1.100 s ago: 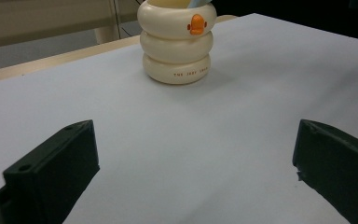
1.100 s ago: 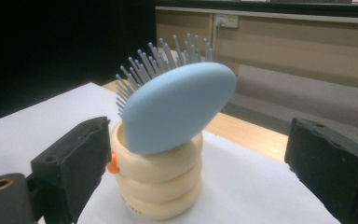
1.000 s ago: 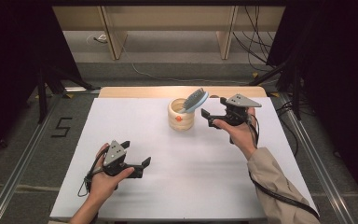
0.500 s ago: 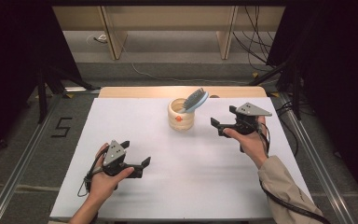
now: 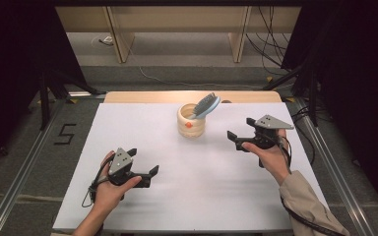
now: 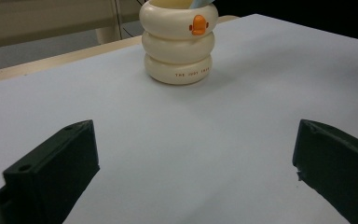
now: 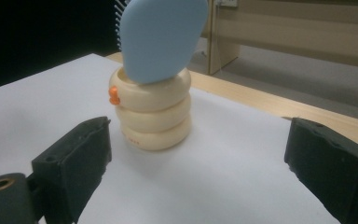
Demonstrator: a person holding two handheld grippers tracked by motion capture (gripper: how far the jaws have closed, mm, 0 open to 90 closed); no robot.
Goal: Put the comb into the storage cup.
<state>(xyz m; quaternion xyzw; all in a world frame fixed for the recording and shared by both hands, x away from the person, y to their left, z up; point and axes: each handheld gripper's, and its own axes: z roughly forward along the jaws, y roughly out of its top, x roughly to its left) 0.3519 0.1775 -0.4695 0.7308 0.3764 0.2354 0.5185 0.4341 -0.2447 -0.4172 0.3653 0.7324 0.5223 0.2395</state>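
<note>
**Count on the table**

One cream ribbed holder (image 5: 192,124) made of three stacked rings, bearing one orange knob (image 5: 189,125). One blue-backed hairbrush (image 5: 206,105) with dark bristles stands in it. Two black two-jaw grippers: the left gripper (image 5: 143,167) and the right gripper (image 5: 241,132). One white tabletop (image 5: 197,187).

Lab-type recording setup, not a home: white table (image 5: 187,196) boxed in by black curtains (image 5: 354,73), metal floor rails (image 5: 22,162) either side, a taped number 5 (image 5: 65,133) on grey floor, loose cables (image 5: 270,54), bare wooden bench legs (image 5: 120,39) beyond the far table edge.
</note>
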